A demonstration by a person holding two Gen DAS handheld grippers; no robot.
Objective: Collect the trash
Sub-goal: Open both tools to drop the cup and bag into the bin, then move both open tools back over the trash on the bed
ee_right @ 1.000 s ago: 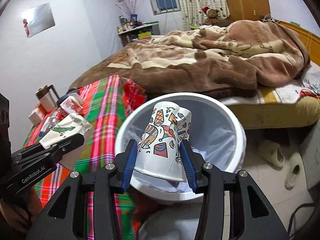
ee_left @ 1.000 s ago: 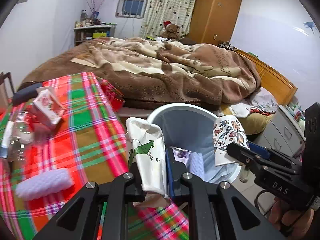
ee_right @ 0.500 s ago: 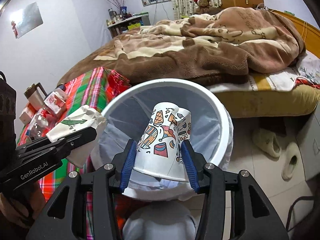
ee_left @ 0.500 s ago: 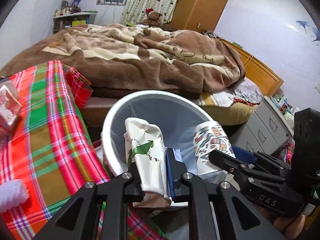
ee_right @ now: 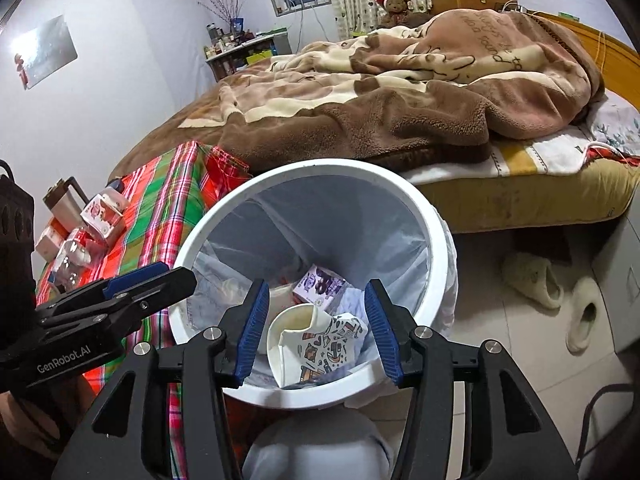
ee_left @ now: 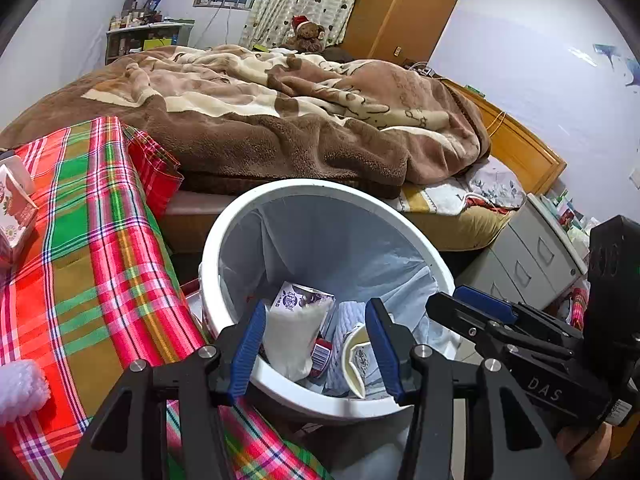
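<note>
- The left gripper (ee_left: 316, 344) hangs over the white trash bin (ee_left: 320, 192), its jaws opening with nothing pressed between them; the white crumpled bag (ee_left: 290, 338) lies free in the bin, which suits a drop.
- The right gripper (ee_right: 316, 330), at the left one's 3 o'clock, stands half-wide; the patterned paper cup (ee_right: 316, 350) sits loose below, clear of both pads.
- More trash likely waits on the plaid cloth (ee_left: 92, 248) at 9 o'clock.
- Readable writing: "DAS" and "GenRobot.AI" on the gripper bodies.

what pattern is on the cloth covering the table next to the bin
A plaid of red, green and mustard checks on the table's woven cloth, clearest in the left wrist view.
</note>
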